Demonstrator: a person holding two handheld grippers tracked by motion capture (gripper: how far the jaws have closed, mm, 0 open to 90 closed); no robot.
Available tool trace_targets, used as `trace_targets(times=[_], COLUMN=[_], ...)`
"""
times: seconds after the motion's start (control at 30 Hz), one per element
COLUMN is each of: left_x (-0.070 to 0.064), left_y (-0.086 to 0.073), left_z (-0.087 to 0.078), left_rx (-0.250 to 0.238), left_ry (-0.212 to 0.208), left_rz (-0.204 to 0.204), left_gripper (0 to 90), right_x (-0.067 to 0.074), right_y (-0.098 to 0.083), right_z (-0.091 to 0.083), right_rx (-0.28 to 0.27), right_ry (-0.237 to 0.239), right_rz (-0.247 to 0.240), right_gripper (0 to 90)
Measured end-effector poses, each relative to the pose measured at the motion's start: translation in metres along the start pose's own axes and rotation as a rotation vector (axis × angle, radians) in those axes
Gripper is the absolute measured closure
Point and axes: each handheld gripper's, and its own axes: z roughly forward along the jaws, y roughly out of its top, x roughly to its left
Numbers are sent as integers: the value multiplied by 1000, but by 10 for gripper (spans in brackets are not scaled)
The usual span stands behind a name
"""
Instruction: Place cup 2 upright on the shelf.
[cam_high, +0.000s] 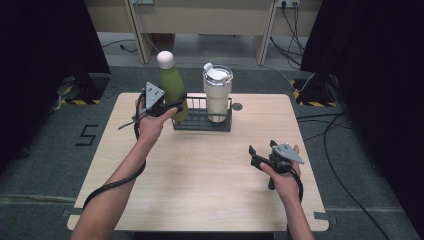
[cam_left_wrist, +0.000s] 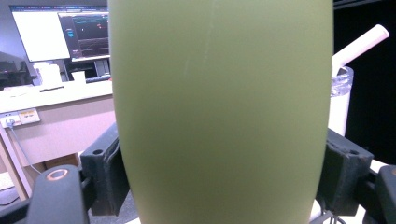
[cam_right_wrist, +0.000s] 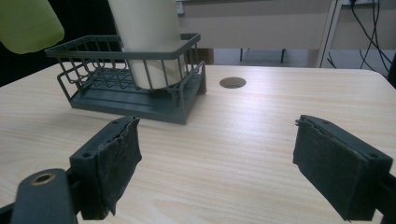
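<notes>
Left gripper (cam_high: 176, 106) clamps green bottle (cam_high: 172, 85) above basket (cam_high: 202, 121); right gripper (cam_high: 256, 156) idle, jaws spread. Next: lower bottle upright beside tumbler (cam_high: 217, 95).

In the left gripper view we saw the green bottle (cam_left_wrist: 219, 112) across the middle of the frame, with the two black jaws pressed against its sides at the bottom. A monitor (cam_left_wrist: 60, 32) was at the upper left, and a white tumbler (cam_left_wrist: 340, 100) at the right edge.
</notes>
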Motion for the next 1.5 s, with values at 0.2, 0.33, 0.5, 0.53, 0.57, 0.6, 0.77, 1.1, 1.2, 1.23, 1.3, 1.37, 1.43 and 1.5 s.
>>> trace_targets(times=[0.2,0.33,0.5,0.53,0.57,0.6,0.77,1.1,1.2,1.23,1.3,1.37,1.43,1.5], left_x=[1,1,1,1,2,2,3,3,3,3,3,3,3,3], left_y=[0,0,0,1,1,1,4,6,7,8,8,9,9,9], left_z=[7,11,14,16,17,17,23,32,35,36,38,39,40,42], left_rx=[4,10,10,10,9,9,13,15,15,16,15,14,16,19], left_ry=[10,9,10,12,13,13,16,17,17,16,15,14,15,16], left_rz=[-8,-9,-12,-13,-14,-14,-11,-27,-24,-26,-28,-28,-27,-23], left_gripper=[196,197,197,197,197,196,197,197,197,196,196,196,197,197], right_x=[-1,-1,0,0,0,0,0,0,0,0,-1,0,0,0], right_y=[0,0,-1,-1,-1,-1,-2,-3,-3,-3,-3,-4,-4,-4], right_z=[0,0,1,1,1,1,1,1,0,0,0,1,1,1], right_rx=[-2,-2,1,0,1,1,2,6,8,10,10,15,16,15], right_ry=[0,1,2,3,3,2,2,3,1,2,-1,-1,-1,0], right_rz=[-3,2,1,0,1,1,4,3,2,3,-3,10,9,9], right_gripper=[149,149,149,149,149,149,149,149,149,149,149,149,149,149])
